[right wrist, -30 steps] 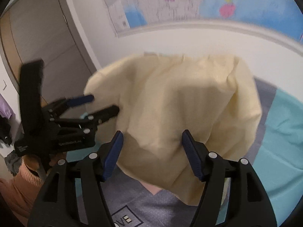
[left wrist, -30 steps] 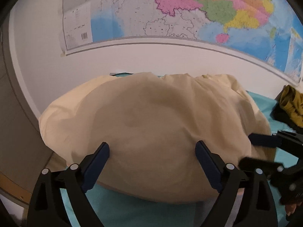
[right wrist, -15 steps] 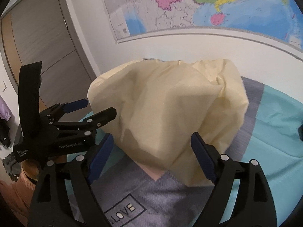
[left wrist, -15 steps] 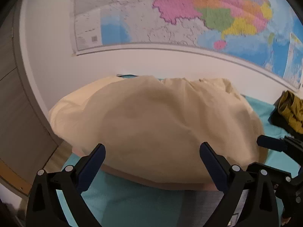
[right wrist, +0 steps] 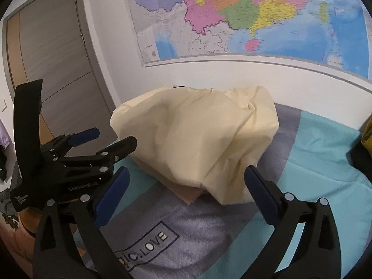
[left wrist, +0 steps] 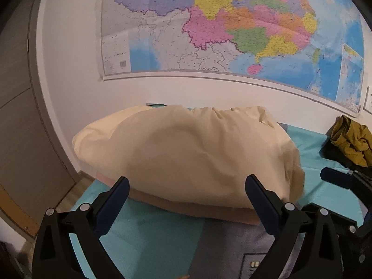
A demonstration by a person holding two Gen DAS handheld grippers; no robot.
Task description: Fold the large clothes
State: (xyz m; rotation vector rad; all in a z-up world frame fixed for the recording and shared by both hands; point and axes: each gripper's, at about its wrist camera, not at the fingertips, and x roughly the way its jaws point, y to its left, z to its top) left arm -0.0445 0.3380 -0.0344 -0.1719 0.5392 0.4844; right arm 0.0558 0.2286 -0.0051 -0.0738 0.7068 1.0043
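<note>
A large cream cloth (left wrist: 186,153) lies bunched in a puffy heap on the bed, over a pink layer (left wrist: 209,211) that shows under its near edge. My left gripper (left wrist: 187,181) stands wide open just short of that edge, with nothing gripped. In the right wrist view the cream cloth (right wrist: 197,134) sags toward a low corner. My right gripper (right wrist: 187,172) hangs before that corner, its jaws opening, and its pads touch nothing. The left gripper (right wrist: 111,138) shows open at that view's left.
The bed cover (right wrist: 325,162) is teal with a grey panel and a "LOVE" label (right wrist: 151,244). A wall map (left wrist: 232,34) hangs behind. A grey door (right wrist: 58,69) stands at the left. A mustard garment (left wrist: 351,141) lies on a dark heap at the right.
Both grippers have drawn back and up from the cream cloth. The right jaws have spread wider, and the cloth has settled lower on the bed, farther ahead of both.
</note>
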